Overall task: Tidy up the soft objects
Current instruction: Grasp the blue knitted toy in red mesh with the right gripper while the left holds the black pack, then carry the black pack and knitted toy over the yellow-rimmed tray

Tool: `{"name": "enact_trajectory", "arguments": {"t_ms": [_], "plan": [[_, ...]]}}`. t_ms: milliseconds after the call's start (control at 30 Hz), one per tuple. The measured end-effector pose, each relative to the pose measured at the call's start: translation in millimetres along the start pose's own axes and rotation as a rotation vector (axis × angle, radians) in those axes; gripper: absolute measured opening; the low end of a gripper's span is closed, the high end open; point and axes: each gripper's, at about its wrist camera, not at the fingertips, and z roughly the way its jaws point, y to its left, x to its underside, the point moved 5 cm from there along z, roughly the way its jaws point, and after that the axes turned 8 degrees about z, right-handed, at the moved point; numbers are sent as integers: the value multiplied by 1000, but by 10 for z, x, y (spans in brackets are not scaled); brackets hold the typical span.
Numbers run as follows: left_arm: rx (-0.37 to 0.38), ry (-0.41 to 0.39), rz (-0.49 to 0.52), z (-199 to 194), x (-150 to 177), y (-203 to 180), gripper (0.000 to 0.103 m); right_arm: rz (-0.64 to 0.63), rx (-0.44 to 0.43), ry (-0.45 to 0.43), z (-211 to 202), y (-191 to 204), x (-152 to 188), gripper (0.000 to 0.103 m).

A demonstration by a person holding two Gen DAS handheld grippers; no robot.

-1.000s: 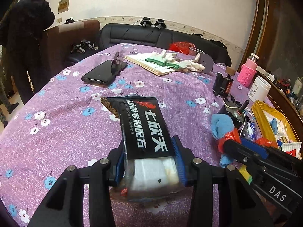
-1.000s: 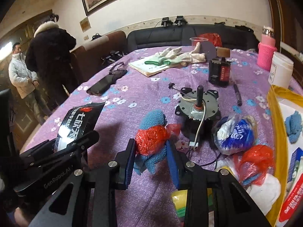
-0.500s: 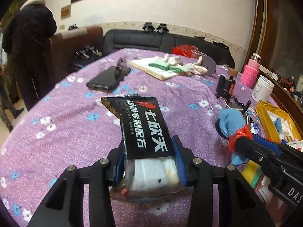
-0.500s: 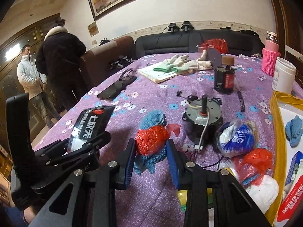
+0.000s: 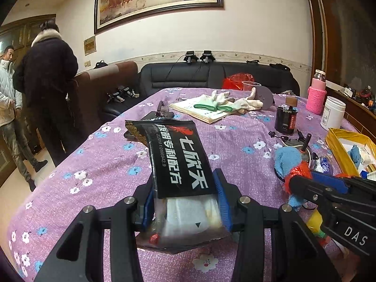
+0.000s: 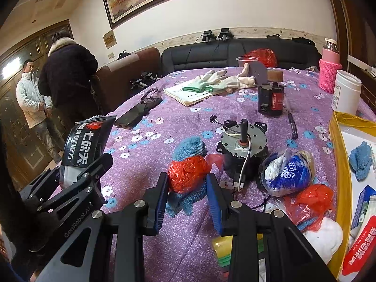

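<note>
Left wrist view: left gripper (image 5: 185,202) low at frame centre, fingers clamped on a black packet (image 5: 178,164) with white lettering, its clear lower end bulging between the blue pads, its top slanting toward upper left above the purple flowered tablecloth (image 5: 94,164). Right of centre, right gripper (image 5: 303,182) reaching in from the lower right edge, pinching a blue cloth (image 5: 287,158) wrapped in red plastic. Farther back, white gloves (image 5: 225,99) on a booklet; yellow box (image 5: 338,141) at right edge.

Right wrist view: right gripper (image 6: 186,193) at lower centre, fingers narrowed around the red plastic (image 6: 188,172) and blue cloth (image 6: 190,146), held off the tablecloth (image 6: 152,152). Just right, a small motor (image 6: 242,150) and a blue-white bag (image 6: 289,175). At left edge, left gripper (image 6: 91,166) gripping the black packet (image 6: 87,141). Yellow box (image 6: 339,155) at right, holding another blue cloth.
</note>
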Motion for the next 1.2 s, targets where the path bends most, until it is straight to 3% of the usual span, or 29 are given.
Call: {"name": "enact_trajectory", "arguments": {"t_ms": [1200], "plan": [[38,-9,-3,-46,3,-46,44,-20,41,-11,26,-4,4,36]]}}
